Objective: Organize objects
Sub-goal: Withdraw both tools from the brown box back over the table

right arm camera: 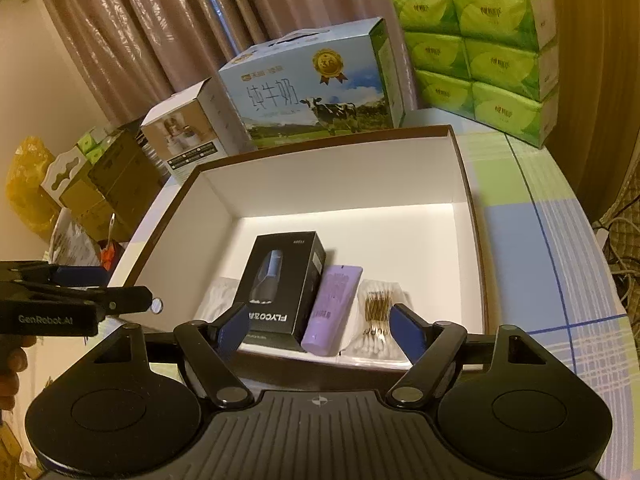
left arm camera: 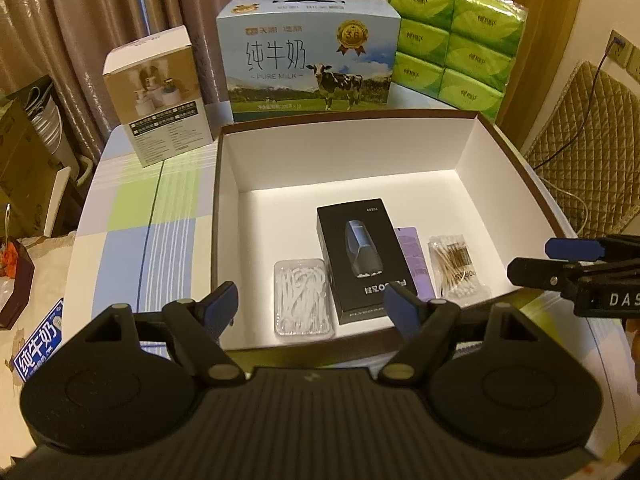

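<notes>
Four things already lie side by side along the near wall of the white storage box (left arm camera: 460, 156): a floss-pick case (left arm camera: 303, 298) at 9 o'clock of the black shaver box (left arm camera: 366, 256), then a purple tube (right arm camera: 332, 308) and a cotton-swab pack (left arm camera: 456, 266) at its 3 o'clock. The left gripper (left arm camera: 312, 304) and right gripper (right arm camera: 316, 330) hover over that near edge, fingers open and empty. Packing looks largely done; whether the milk carton (left arm camera: 308, 56) or tissue packs (left arm camera: 452, 36) at 12 o'clock on the bench (left arm camera: 132, 216) belong inside is unclear.

Along the far edge of the checked worktop (left arm camera: 132, 216) stand a small white-and-tan carton (left arm camera: 158, 96), a blue milk carton printed with a cow (left arm camera: 308, 56), and a stack of green tissue packs (left arm camera: 452, 44) at the far right corner. Brown curtains (left arm camera: 100, 8) hang behind them. Cardboard boxes (right arm camera: 116, 184) sit off the worktop's left side.
</notes>
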The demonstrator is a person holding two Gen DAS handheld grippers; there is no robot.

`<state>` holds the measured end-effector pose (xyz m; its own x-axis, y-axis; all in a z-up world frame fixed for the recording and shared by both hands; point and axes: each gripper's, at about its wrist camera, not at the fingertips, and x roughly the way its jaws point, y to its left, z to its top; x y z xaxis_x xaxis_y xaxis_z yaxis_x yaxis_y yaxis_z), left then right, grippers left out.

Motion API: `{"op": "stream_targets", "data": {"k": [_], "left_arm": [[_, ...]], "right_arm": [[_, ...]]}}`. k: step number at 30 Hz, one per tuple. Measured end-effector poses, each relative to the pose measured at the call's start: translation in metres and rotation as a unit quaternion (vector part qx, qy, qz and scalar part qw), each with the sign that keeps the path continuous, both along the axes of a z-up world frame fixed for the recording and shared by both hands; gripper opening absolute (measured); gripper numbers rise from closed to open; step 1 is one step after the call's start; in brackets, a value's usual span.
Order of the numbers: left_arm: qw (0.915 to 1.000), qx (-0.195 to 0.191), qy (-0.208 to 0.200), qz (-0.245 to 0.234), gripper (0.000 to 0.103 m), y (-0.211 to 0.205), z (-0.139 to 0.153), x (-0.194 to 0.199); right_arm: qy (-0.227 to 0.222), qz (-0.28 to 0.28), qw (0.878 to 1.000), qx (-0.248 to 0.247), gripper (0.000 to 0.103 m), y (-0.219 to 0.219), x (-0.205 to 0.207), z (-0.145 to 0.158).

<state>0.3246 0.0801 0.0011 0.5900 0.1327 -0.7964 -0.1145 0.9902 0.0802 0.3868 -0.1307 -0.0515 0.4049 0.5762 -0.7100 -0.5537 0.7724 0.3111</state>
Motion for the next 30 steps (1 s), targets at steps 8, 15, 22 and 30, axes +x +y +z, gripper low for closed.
{"op": "stream_targets", "data": {"k": [8, 15, 22, 30], "left_arm": [[1.0, -0.002, -0.005, 0.002, 0.077, -0.006, 0.005, -0.024], [0.9999, -0.011, 0.002, 0.012, 0.078, -0.009, -0.001, -0.048], [0.9995, -0.02, 0.01, 0.022, 0.078, -0.012, -0.006, -0.074], [0.9984, -0.03, 0.027, 0.04, 0.078, -0.014, -0.018, -0.103]], "right_arm": [[-0.005, 0.004, 1.0, 0.001, 0.075, -0.005, -0.019, 0.008], [-0.004, 0.011, 1.0, 0.0, 0.075, -0.011, -0.038, 0.01], [0.0, 0.018, 1.0, -0.007, 0.075, -0.017, -0.056, 0.008], [0.009, 0.022, 1.0, -0.018, 0.075, -0.027, -0.077, 0.001]]}}
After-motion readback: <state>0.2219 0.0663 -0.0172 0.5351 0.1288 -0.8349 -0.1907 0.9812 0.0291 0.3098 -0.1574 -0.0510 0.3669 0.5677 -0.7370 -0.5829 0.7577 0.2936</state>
